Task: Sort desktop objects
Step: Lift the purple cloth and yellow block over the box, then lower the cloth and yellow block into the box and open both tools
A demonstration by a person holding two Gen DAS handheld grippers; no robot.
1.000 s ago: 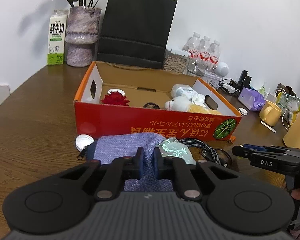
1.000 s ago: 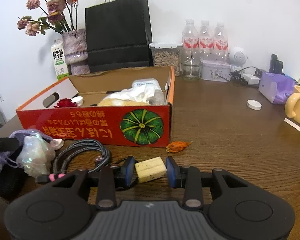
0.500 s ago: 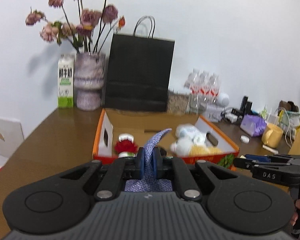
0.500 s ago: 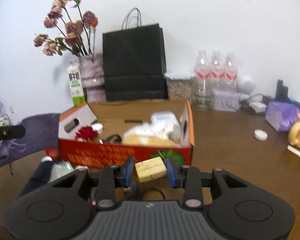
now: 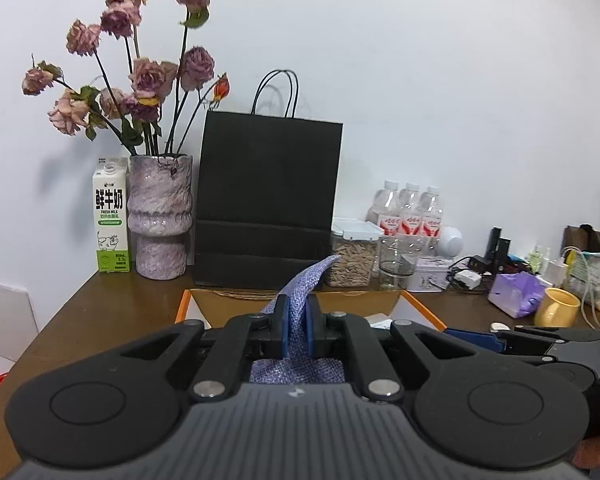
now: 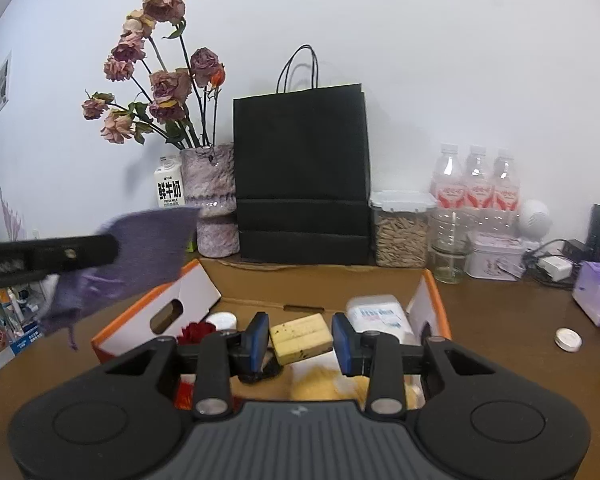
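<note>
My left gripper (image 5: 296, 330) is shut on a purple-blue cloth pouch (image 5: 306, 290) and holds it up above the near edge of the orange cardboard box (image 5: 420, 306). In the right wrist view the pouch (image 6: 140, 256) hangs from the left gripper at the left, above the box's left end. My right gripper (image 6: 301, 340) is shut on a pale yellow block (image 6: 301, 338) and holds it over the inside of the box (image 6: 436, 292). A red flower (image 6: 194, 332), a white pack (image 6: 376, 314) and a yellow soft item (image 6: 320, 386) lie in the box.
Behind the box stand a black paper bag (image 6: 302, 176), a vase of dried roses (image 6: 214, 200), a milk carton (image 6: 168, 188), a jar of grain (image 6: 400, 228), a glass (image 6: 450, 262) and three water bottles (image 6: 476, 184). A purple pack (image 6: 598, 294), a white cap (image 6: 568, 339) and a yellow mug (image 5: 556, 308) are at the right.
Both grippers have risen from the table and moved forward. The pouch is lifted off the table, and the yellow block is now over the box.
</note>
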